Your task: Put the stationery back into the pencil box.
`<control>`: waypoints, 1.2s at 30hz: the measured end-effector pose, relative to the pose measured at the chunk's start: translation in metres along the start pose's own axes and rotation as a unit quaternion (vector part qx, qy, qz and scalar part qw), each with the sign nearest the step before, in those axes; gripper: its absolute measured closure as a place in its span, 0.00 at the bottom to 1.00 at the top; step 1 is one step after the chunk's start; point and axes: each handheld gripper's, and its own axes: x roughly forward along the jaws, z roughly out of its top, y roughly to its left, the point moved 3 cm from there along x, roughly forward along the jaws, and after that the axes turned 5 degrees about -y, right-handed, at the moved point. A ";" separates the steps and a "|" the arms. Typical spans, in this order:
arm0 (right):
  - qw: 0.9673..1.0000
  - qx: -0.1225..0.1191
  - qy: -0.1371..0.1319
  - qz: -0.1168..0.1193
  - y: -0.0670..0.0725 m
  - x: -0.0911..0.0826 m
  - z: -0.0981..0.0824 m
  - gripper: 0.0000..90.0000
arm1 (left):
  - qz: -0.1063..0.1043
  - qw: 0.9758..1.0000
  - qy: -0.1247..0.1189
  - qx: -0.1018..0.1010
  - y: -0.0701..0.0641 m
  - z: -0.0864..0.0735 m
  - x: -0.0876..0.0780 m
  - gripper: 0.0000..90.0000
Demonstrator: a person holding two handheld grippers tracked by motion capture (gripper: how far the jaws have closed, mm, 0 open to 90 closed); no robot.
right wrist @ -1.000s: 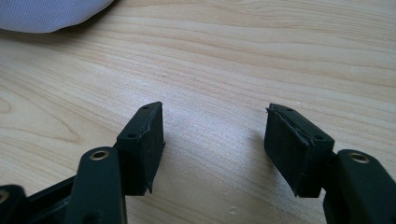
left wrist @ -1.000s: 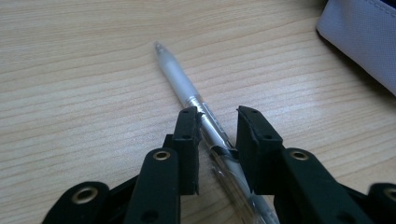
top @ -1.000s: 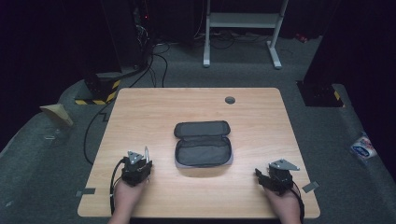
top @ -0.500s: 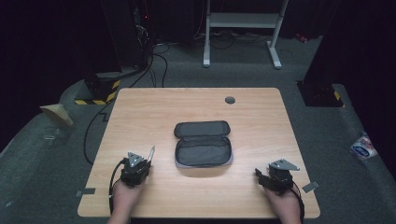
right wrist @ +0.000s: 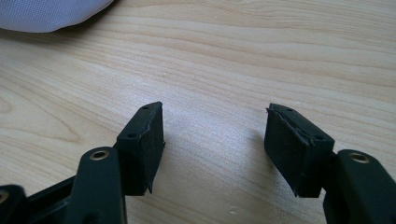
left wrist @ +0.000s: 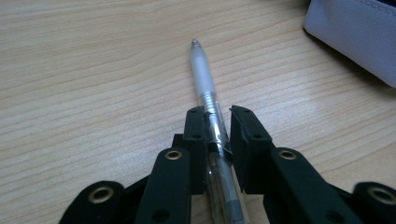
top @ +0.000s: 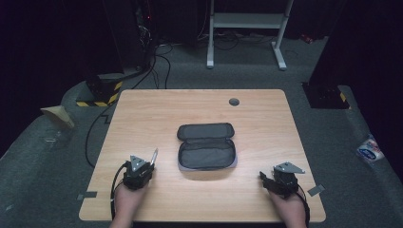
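Now left gripper [left wrist: 216, 116] squeezing a clear pen [left wrist: 205, 88], right gripper [right wrist: 212, 135] wide apart with nothing inside, open pouch [top: 207, 146] between them on the table [top: 142, 114].

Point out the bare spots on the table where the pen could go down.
Bare wood lies between the left tongs holding the pen and the open case, between the case and the right tongs, and along the far edge beside the grommet. The table is crowded only mid-table, at the case.

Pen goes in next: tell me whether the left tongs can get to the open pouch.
Probably yes: the left tongs, shut on the pen, sit beside the open pouch, with bare table between.
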 end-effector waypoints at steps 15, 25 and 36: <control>1.000 0.000 0.000 0.000 0.000 0.000 0.000 0.41 | -0.010 1.000 0.000 0.000 0.002 0.003 -0.004 0.88; 1.000 0.000 0.000 0.000 0.000 0.000 0.000 0.41 | -0.024 0.999 -0.020 0.006 -0.003 0.008 -0.009 0.88; 1.000 0.000 0.000 0.000 0.000 0.000 0.000 0.42 | -0.049 0.998 -0.042 -0.001 -0.006 0.010 -0.014 0.88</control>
